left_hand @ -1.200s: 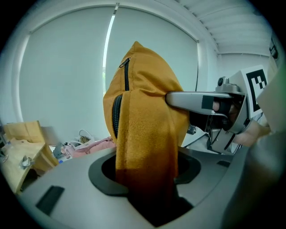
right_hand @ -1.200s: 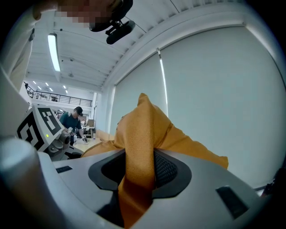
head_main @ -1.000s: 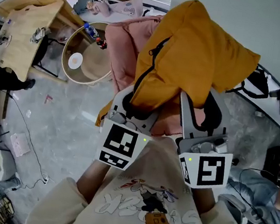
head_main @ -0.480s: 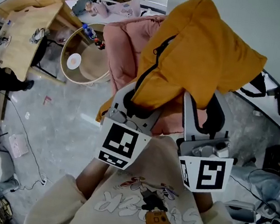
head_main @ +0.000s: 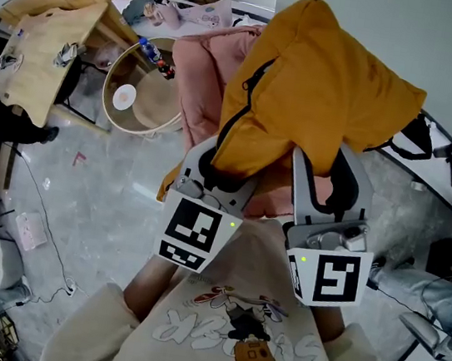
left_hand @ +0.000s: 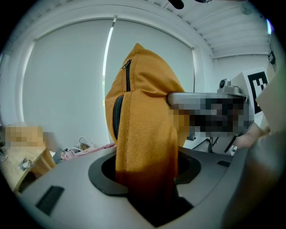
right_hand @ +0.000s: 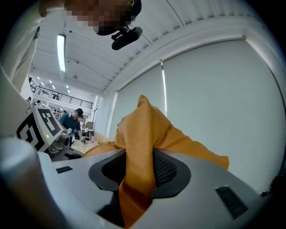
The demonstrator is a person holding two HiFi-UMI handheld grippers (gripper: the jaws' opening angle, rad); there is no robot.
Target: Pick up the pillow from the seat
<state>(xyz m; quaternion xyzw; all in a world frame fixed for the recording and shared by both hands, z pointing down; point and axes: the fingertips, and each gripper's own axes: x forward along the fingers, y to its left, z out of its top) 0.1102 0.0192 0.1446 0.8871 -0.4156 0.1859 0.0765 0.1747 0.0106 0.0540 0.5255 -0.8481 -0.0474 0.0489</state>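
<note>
"Where the cream sweatshirt (head_main: 230, 319) fills the bottom of the head view, what comes first beyond it?" the desk asks.

"Both tools, side by side just ahead of the chest," the photographer replies. "The left gripper (head_main: 221, 166) has its jaws pinched on a thick fold of the orange pillow (head_main: 324, 89). In the left gripper view that fold (left_hand: 143, 134) is wedged between the jaws of the gripper (left_hand: 145, 174), with the black zipper (left_hand: 118, 118) running up just left of them."

"And the other one?"

"The right gripper (head_main: 326, 178) grips a thinner fold of the same pillow. The right gripper view shows the cloth (right_hand: 143, 134) squeezed between the ribbed pads of the gripper (right_hand: 136, 179)."

"So where does the pillow sit?"

"It is bunched up, rising above and beyond both grippers and spilling to the right of the right one. The pink seat (head_main: 203, 80) lies past the left gripper, partly under the pillow. Whether the two touch cannot be told."

"Anything farther out?"

"A round wooden table (head_main: 141, 100) stands left of the seat on the grey floor (head_main: 105, 199), with a cluttered wooden desk (head_main: 44, 47) beyond it. Behind the raised pillow, the left gripper view shows a pale window blind (left_hand: 67, 89)."
</note>
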